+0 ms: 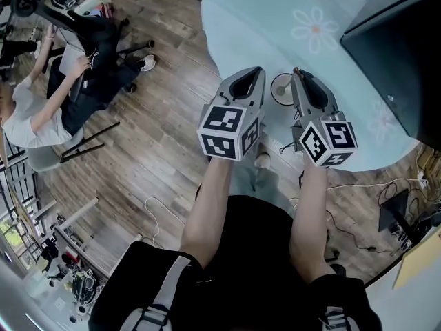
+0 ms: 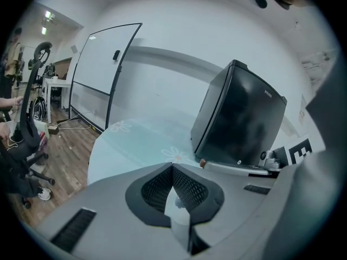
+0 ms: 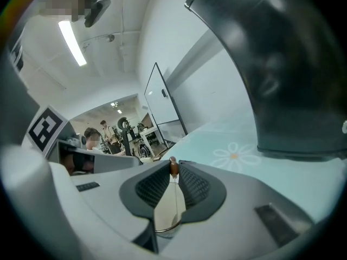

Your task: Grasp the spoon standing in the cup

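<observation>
Right gripper [image 3: 173, 175] is clamped on the spoon [image 3: 173, 167] above the cup [image 3: 165, 229]; left gripper [image 2: 172, 166] is clenched empty. Grasp is judged made; a straight lift is called for.

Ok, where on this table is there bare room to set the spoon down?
Bare pale blue tabletop lies beyond the pale round cup, around the daisy print, between the table's curved edge and the black box. It's crowded at the near edge, where the left gripper and right gripper sit by the cup.

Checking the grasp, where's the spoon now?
Right gripper view, centre: the spoon stands in the cup, brown tip pinched in the right claw, left of the black box.
</observation>
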`<state>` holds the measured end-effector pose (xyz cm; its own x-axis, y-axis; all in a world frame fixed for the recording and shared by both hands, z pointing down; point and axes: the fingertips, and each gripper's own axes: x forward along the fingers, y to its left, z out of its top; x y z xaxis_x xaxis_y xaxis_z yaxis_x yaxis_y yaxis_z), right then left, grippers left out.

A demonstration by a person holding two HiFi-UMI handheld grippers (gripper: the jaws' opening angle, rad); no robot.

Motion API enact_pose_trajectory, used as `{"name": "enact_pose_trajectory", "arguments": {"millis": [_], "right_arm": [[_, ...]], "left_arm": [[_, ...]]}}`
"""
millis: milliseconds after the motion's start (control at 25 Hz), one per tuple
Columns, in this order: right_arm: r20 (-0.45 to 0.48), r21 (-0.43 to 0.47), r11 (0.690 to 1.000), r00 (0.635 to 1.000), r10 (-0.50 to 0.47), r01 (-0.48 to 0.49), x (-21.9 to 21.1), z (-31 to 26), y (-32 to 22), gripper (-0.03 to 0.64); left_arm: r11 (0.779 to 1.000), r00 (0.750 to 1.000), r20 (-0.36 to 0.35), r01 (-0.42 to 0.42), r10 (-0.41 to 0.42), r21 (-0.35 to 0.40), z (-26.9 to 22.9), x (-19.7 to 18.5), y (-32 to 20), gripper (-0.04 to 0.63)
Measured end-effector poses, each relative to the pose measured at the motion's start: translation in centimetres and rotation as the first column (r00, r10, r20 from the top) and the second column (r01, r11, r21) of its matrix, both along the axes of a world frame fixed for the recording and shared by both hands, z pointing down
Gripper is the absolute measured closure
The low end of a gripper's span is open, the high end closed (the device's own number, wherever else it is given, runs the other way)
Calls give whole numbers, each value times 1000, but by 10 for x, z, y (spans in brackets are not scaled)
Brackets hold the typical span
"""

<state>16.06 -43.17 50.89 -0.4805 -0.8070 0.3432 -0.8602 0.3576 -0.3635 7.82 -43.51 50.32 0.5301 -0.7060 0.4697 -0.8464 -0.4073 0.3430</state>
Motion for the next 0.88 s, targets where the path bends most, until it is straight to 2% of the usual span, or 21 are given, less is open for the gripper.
{"name": "enact_pose_trajectory", "arguments": {"millis": [520,880], "right_arm": [[9,138,990,1000,0,-1,0,-56,8,565],[-11,251,968,1000,-8,10,-1,-105,19,565]], "left_arm": [[997,1000,-9,2,-2,79,-35,-1,9,587],[984,999,-23,29,-25,178,-80,-6,20,586]]}}
